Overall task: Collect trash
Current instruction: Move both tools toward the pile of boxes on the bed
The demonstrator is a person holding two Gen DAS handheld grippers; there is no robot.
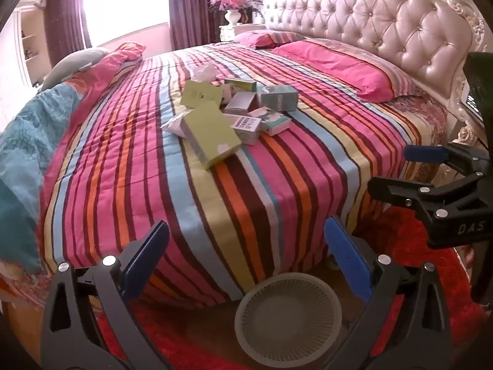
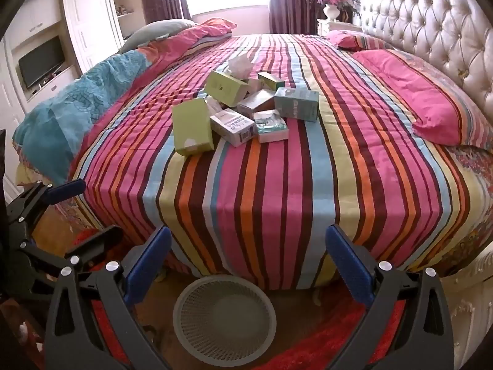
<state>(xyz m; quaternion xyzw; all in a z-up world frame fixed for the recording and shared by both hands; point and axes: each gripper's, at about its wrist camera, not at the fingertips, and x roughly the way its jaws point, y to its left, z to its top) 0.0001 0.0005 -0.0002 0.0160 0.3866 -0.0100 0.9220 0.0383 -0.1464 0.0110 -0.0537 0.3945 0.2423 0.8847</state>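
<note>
Green boxes [image 2: 192,126] – two – amid trash; one basket [image 2: 224,317]; both grippers [image 1: 246,256] [image 2: 248,254] gape.

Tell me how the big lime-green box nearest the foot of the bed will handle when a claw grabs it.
The lime-green box looks like thin cardboard, so probably light and easily crushed. It leans on its neighbours, so it may slide on the soft bedspread when nudged.

A striped bed [image 2: 277,185] carries a heap of small boxes [image 2: 243,108] mid-mattress, pink pillows [image 2: 431,98] by the headboard, and a rumpled teal-and-pink quilt [image 2: 77,104].
</note>
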